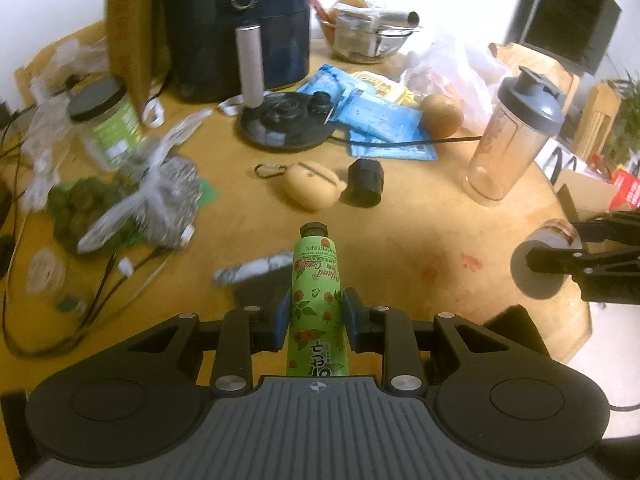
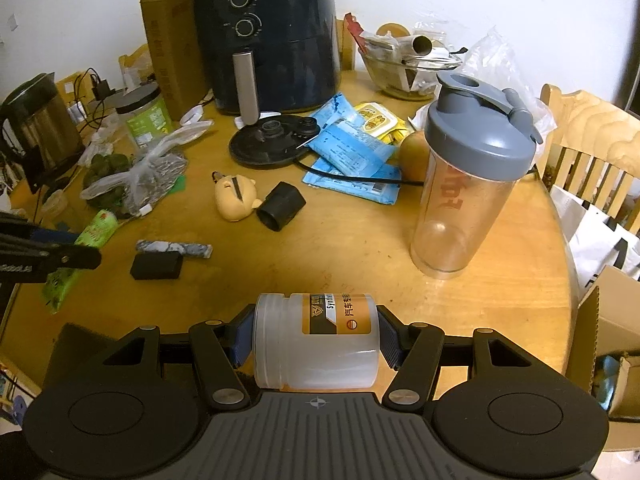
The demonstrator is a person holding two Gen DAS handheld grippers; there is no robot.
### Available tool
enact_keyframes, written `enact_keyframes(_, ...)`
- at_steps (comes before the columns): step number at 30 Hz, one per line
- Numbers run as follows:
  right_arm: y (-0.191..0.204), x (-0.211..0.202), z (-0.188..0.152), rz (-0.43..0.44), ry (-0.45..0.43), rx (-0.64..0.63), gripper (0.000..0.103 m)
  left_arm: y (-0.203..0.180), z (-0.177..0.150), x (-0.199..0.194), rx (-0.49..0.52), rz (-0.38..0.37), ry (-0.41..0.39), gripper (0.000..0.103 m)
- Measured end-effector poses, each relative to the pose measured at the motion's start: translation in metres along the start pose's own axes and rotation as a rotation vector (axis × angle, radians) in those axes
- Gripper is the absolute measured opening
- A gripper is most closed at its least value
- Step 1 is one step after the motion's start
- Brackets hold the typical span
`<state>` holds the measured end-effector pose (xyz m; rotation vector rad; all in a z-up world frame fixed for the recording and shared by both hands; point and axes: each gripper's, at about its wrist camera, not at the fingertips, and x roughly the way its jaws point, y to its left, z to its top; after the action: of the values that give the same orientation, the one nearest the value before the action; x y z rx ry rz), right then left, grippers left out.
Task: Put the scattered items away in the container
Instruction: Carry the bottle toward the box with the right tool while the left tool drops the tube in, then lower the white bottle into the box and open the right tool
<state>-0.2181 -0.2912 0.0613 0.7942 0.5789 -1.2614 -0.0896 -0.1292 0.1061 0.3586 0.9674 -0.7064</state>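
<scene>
My left gripper (image 1: 315, 314) is shut on a green hand cream tube (image 1: 316, 292), cap pointing away, held above the wooden table (image 1: 400, 240). My right gripper (image 2: 316, 334) is shut on a white plastic jar with an orange label (image 2: 320, 340), lying sideways between the pads. From the left wrist view that jar (image 1: 538, 266) shows at the right edge in the right gripper. The tube (image 2: 80, 256) and the left gripper show at the left of the right wrist view. A yellow bear-shaped case (image 2: 236, 198), a black cylinder (image 2: 282, 206), a grey marbled stick (image 2: 174, 249) and a black block (image 2: 156, 266) lie on the table.
A dark air fryer (image 2: 272, 36), a kettle base (image 2: 272, 140), blue packets (image 2: 352, 160), a shaker bottle (image 2: 468, 184) and a glass bowl (image 2: 404, 72) crowd the far side. An open cardboard box (image 2: 612, 336) stands off the table's right edge. Bags and cables lie at left.
</scene>
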Motion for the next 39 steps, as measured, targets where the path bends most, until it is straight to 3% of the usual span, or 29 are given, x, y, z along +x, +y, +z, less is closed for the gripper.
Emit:
enact_keyframes(20, 0.005, -0.028, -0.014, 0.084, -0.011, -0.059, 0.064, -0.007, -0.063, -0.037, -0.165, 0.045, 0.065, 0.028)
enact_keyframes(24, 0.006, -0.03, -0.018, 0.099, 0.004, -0.071, 0.064, -0.008, -0.071, -0.032, -0.178, 0.09, 0.096, 0.029)
enact_keyframes(26, 0.007, -0.031, -0.021, 0.104, 0.014, -0.077, 0.064, -0.007, -0.073, -0.03, -0.192, 0.102, 0.111, 0.034)
enact_keyframes(29, 0.009, -0.032, -0.025, 0.114, 0.022, -0.086, 0.064, -0.007, -0.076, -0.035, -0.211, 0.103, 0.092, 0.053)
enact_keyframes(39, 0.025, -0.037, -0.037, 0.185, 0.057, -0.138, 0.064, -0.006, -0.083, -0.043, -0.245, 0.141, 0.085, 0.055)
